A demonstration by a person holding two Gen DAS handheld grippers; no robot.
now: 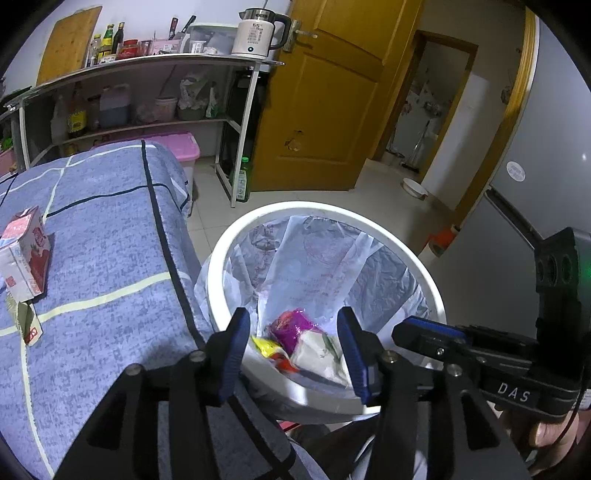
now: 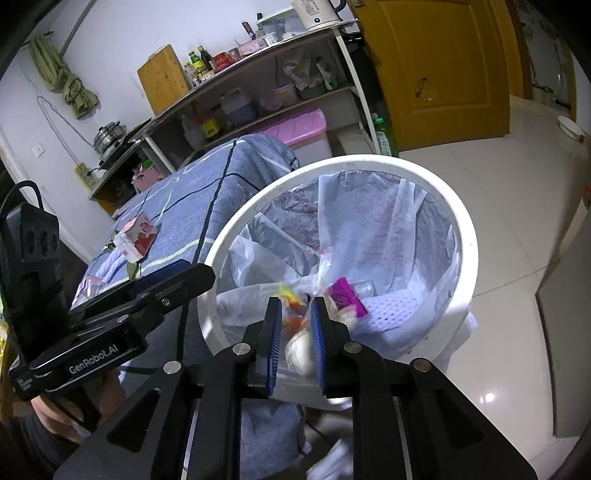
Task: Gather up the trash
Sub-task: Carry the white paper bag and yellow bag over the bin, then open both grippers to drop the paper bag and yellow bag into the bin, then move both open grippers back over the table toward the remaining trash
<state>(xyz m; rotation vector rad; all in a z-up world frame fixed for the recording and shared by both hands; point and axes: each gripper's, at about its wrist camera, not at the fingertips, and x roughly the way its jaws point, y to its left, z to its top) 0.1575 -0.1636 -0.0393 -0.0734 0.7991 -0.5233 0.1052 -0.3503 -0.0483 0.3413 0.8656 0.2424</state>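
A white bin (image 1: 332, 206) with a thin plastic liner stands beside the blue-clothed table (image 1: 103, 258). In it lie a purple wrapper (image 1: 291, 325), a yellow wrapper (image 1: 266, 345) and a whitish packet (image 1: 317, 356). My left gripper (image 1: 293, 317) hangs open over the bin with nothing between its pads. My right gripper (image 2: 296, 302) is over the bin's near rim (image 2: 369, 160), its jaws a narrow gap apart. A blurred white wad (image 2: 299, 349) shows between them, seemingly loose. A red-and-white carton (image 1: 26, 254) and a flattened small pack (image 1: 29, 325) lie on the table.
A metal shelf rack (image 1: 236, 129) with a kettle (image 1: 255, 33), bottles and a pink storage box (image 1: 181, 146) stands behind the table. A green bottle (image 1: 243, 181) stands by the wooden door (image 1: 325, 92). A white bowl (image 1: 413, 186) sits on the tiled floor.
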